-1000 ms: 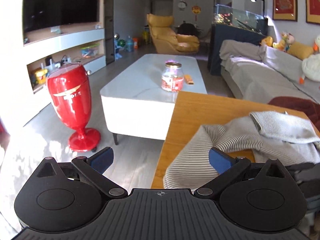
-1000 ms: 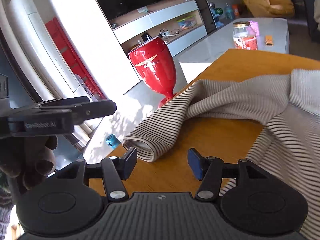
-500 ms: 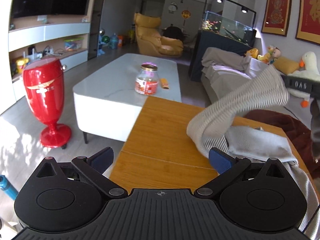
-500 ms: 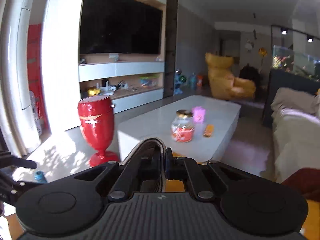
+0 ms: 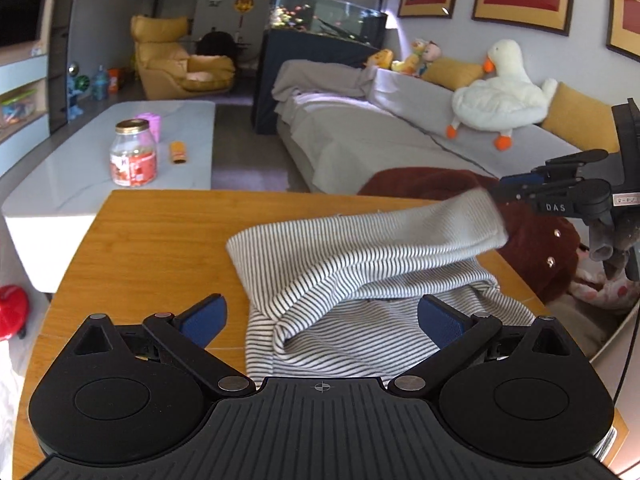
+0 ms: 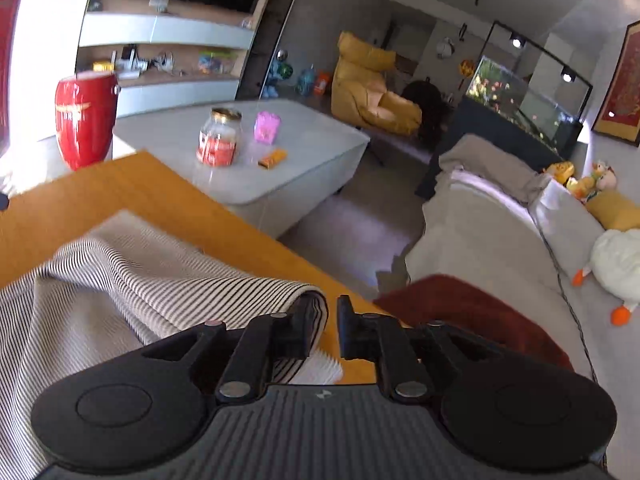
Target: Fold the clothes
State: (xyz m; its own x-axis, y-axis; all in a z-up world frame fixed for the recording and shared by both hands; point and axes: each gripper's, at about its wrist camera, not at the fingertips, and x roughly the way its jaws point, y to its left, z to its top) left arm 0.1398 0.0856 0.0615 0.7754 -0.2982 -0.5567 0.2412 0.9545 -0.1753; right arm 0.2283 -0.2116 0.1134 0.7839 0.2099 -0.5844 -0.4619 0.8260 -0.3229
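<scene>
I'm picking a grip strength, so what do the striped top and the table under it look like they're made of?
Striped top: soft ribbed knit, likely cotton blend, matte; it drapes and folds limply, with fine dark and cream stripes. Table: wood or bamboo-look board, orange-brown with a smooth satin finish; faint plank seams show. Whether solid or veneer cannot be told.

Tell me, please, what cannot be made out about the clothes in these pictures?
- Striped garment, near hem: left wrist view, hidden by the left tool.
- Sleeve cuff: blurred in left wrist view; in right wrist view the right tool covers it, so the grip is unclear.
</scene>
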